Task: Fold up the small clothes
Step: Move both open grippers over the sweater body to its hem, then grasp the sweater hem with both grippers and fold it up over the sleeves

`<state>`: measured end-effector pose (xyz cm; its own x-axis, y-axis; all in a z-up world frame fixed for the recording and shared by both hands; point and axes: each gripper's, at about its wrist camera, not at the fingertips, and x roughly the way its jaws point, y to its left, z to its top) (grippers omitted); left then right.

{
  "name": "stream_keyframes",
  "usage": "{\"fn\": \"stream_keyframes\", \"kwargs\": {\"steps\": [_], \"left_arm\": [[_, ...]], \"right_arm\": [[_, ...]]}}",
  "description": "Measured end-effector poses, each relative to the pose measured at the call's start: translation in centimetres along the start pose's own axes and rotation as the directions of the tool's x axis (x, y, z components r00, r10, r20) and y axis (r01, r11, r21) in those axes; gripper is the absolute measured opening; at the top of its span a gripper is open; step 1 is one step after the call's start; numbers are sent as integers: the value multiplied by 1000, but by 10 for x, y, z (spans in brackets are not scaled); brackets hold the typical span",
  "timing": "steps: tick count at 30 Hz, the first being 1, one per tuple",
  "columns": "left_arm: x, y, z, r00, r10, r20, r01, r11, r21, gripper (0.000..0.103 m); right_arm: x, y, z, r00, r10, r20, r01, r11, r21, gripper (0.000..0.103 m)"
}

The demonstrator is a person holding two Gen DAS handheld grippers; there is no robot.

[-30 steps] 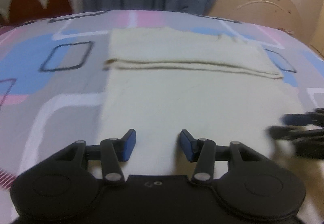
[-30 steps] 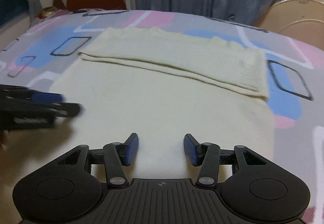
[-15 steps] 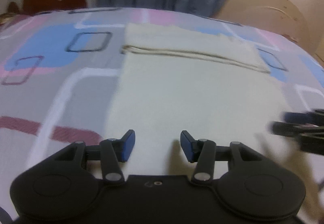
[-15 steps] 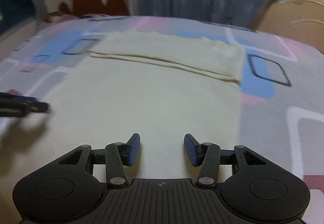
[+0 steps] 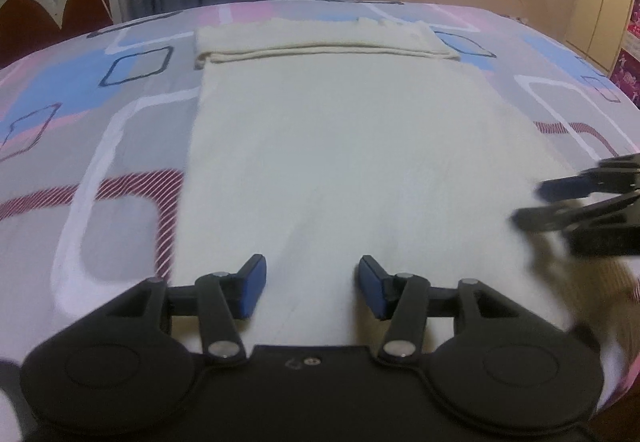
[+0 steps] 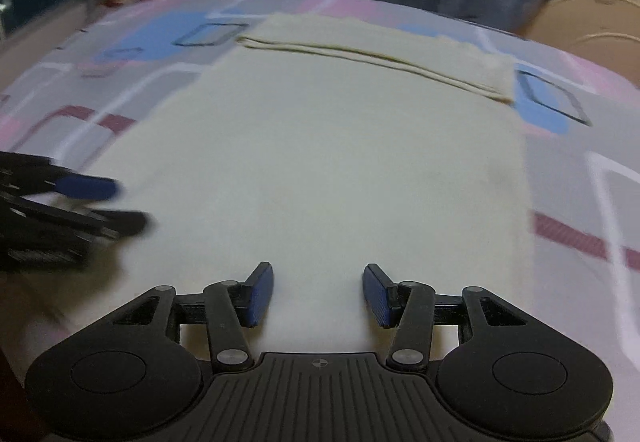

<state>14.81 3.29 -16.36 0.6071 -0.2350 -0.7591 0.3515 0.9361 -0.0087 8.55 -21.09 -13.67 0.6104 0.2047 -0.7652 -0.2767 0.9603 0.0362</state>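
We find the left claw (image 5: 311, 288) and right claw (image 6: 318, 294) each partly spread with nothing between the pads, the left's jaws having just been opening, both above the cream garment (image 5: 340, 146) lying flat on the bed (image 5: 80, 114), far edge folded, near edge hidden behind the claws.

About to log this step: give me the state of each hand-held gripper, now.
Left hand-held gripper: open, nothing between the jaws, above the cream garment.
Right hand-held gripper: open, holding nothing, also over the garment.
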Motion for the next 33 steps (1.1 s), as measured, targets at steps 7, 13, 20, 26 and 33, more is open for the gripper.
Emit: {"fn": "stream_keyframes", "kwargs": {"steps": [7, 13, 20, 26, 33], "left_arm": [[-27, 22, -19, 1000, 24, -15, -24, 1000, -13, 51], [-38, 25, -19, 999, 47, -17, -48, 997, -54, 61], [-40, 34, -30, 998, 53, -35, -57, 993, -102, 64], [-38, 42, -38, 999, -24, -47, 15, 983, -184, 57], [-34, 49, -34, 988, -146, -54, 125, 953, -276, 15]], "right_arm": [[-34, -22, -35, 991, -135, -19, 136, 986, 92, 49], [-53, -33, -39, 990, -144, -8, 142, 961, 239, 49], [-61, -41, -48, 986, -165, -25, 164, 936, 310, 83], [-59, -42, -58, 989, -134, -58, 146, 922, 360, 76], [-59, -36, -51, 996, -69, -63, 88, 921, 381, 26]]}}
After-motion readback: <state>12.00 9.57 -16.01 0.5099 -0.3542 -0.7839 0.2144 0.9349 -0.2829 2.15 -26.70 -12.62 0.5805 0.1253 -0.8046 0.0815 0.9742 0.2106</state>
